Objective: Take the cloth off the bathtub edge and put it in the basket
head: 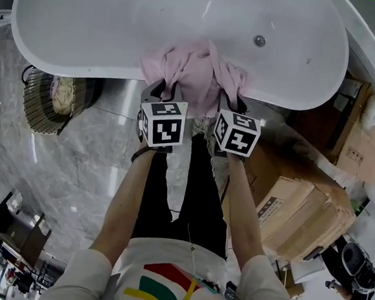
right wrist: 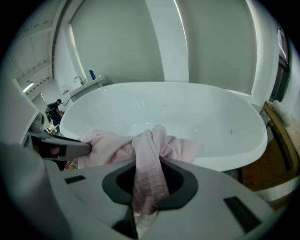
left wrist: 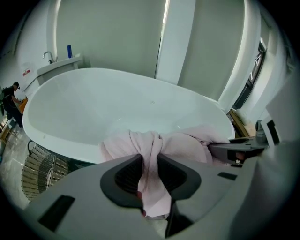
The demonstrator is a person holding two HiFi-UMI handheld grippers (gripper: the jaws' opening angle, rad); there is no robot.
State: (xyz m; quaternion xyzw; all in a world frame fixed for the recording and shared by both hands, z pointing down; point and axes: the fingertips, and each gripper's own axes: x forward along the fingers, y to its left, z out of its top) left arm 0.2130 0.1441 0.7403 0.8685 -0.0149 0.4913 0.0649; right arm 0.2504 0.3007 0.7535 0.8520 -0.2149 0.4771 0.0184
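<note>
The pink cloth (head: 197, 75) is lying draped over the near rim of the bathtub (head: 84, 68), and both tools are gripping it. The left gripper (left wrist: 150, 171) is pinching a bunched fold between its pads, and the right gripper (right wrist: 149, 180) is clamping a thicker gathered rope of the same fabric just beside it. The cloth is looking soft, light and limp, so it will likely be sagging and trailing once lifted; gathered folds like these are seeming safer holds than a loose hem. The head view is showing the woven basket (head: 45, 101) from above, standing on the floor to the person's left with something pale inside. The gripper views are showing what the marker cubes are hiding from above: the pads pressed into the fabric.
</note>
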